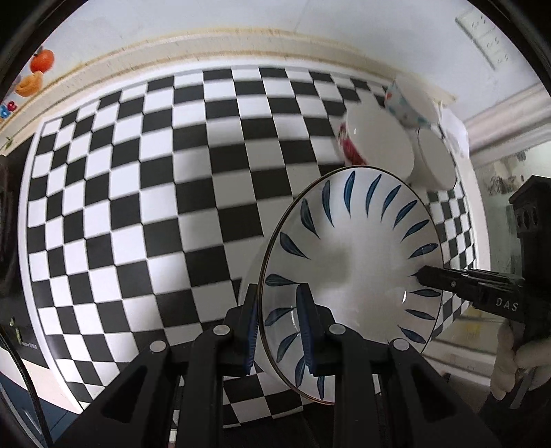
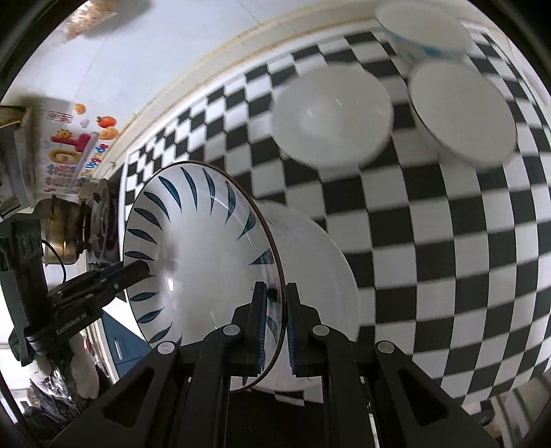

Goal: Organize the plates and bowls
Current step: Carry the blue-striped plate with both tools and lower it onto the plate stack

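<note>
A white bowl with blue leaf strokes (image 1: 354, 262) is held in the air above the checkered table (image 1: 137, 206), tilted. My left gripper (image 1: 280, 331) is shut on its near rim. My right gripper (image 2: 275, 324) is shut on the opposite rim of the same bowl (image 2: 193, 255). The right gripper's finger shows at the bowl's right edge in the left wrist view (image 1: 458, 286). The left gripper shows at the bowl's left edge in the right wrist view (image 2: 117, 275).
Three white bowls stand at the table's far right: one with a red pattern (image 1: 375, 144), one with blue dots (image 1: 409, 103), one plain (image 1: 435, 158). They also show in the right wrist view (image 2: 332, 117). A wall runs behind the table (image 1: 275, 31).
</note>
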Demonstrator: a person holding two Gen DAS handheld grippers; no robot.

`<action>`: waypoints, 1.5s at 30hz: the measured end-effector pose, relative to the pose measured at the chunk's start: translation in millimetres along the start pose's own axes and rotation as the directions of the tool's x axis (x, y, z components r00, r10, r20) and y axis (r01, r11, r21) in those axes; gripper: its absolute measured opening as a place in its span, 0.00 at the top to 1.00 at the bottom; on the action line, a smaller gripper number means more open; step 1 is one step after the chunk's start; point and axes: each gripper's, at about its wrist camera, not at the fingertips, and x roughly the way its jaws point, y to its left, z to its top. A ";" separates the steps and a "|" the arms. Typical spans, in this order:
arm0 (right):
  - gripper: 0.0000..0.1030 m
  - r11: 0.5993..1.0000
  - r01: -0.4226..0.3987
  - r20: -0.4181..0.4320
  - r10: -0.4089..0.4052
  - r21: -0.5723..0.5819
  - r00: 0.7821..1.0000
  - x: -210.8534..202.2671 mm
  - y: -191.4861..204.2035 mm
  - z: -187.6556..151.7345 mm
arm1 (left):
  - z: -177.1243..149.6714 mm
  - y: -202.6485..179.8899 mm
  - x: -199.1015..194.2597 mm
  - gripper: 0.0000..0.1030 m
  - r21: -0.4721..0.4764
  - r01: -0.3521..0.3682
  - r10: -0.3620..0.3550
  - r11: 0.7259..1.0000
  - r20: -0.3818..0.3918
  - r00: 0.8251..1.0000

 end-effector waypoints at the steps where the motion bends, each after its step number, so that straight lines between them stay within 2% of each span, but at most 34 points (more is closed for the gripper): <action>1: 0.88 1.000 0.004 -0.008 -0.004 0.007 1.000 3.3 -4.7 -4.8 | -1.4 -1.2 4.7 0.82 0.004 -0.004 0.004 1.000 -0.010 1.000; 7: 0.88 0.999 0.019 -0.046 -0.018 0.029 0.999 21.1 -25.0 -23.2 | -9.1 -9.9 29.7 0.82 0.023 -0.030 0.031 0.999 -0.064 0.997; 14: 0.88 0.999 0.039 -0.071 -0.037 0.032 0.997 37.0 -35.3 -24.4 | -11.4 -13.0 49.5 0.82 0.017 -0.060 0.061 0.998 -0.099 0.993; 22: 0.88 0.999 0.045 -0.092 -0.043 0.021 0.995 45.3 -36.1 -18.2 | -14.4 -16.3 56.2 0.82 0.009 -0.089 0.089 0.996 -0.104 0.991; 40: 0.88 0.996 0.045 -0.131 -0.054 -0.071 0.990 58.0 -28.7 -4.4 | -31.2 -11.1 61.9 0.81 -0.109 -0.129 0.119 0.986 -0.089 0.989; 45: 0.86 0.997 0.049 -0.130 -0.057 -0.063 0.990 57.7 -28.2 -4.9 | -36.7 -7.5 62.7 0.81 -0.139 -0.128 0.115 0.982 -0.097 0.989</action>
